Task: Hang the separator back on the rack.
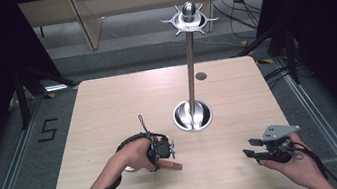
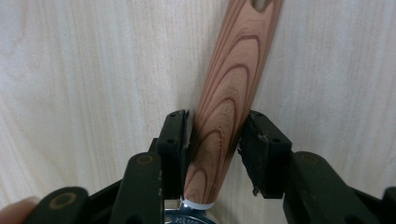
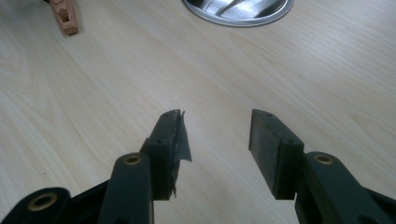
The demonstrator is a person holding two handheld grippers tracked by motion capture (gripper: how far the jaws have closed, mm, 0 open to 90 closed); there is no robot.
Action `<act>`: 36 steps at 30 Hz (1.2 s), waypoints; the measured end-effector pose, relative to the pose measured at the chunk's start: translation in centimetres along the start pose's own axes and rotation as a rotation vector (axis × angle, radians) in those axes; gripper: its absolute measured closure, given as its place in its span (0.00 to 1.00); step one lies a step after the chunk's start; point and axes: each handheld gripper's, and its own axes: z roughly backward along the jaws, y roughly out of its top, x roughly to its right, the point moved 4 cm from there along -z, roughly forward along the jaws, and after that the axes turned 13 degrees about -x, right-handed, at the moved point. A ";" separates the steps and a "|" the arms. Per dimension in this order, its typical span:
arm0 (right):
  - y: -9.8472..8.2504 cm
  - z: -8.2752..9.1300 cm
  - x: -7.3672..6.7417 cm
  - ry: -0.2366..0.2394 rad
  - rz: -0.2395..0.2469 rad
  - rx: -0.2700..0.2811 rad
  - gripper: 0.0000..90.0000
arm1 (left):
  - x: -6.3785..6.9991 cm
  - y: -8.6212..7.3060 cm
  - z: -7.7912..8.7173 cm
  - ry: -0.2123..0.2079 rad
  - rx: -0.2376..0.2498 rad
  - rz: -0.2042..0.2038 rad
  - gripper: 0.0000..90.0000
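Observation:
A utensil with a striped wooden handle [image 2: 224,107] lies on the light wood table [image 1: 108,108]. Its handle end [image 1: 171,165] sticks out to the right of the person's left hand. My left gripper [image 1: 164,156] points down at it, and in the left gripper view the left gripper [image 2: 215,126] is shut on the handle near its metal collar [image 2: 189,215]. My right gripper [image 1: 252,146] hovers low at the front right, its jaws pointing left. In the right gripper view the right gripper [image 3: 215,135] stands open with bare table between its pads.
A tall metal stand rises from a round shiny base [image 1: 192,116] at the table's middle, topped by a ring of hooks [image 1: 189,18]. The base's rim [image 3: 238,11] and the handle end [image 3: 65,18] lie ahead of the right gripper. A small grey disc [image 1: 201,76] sits behind.

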 end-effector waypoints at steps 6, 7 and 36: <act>0.1 0.0 0.1 -0.004 0.028 0.008 0.61 | 0.1 0.0 0.0 0.000 -0.002 -0.005 0.72; 0.1 0.0 0.1 -0.006 0.024 0.006 0.61 | 0.2 0.0 0.0 -0.002 -0.001 -0.005 0.73; 0.1 0.0 0.0 -0.010 0.028 0.005 0.61 | 1.0 -5.2 4.2 0.079 0.493 0.356 0.75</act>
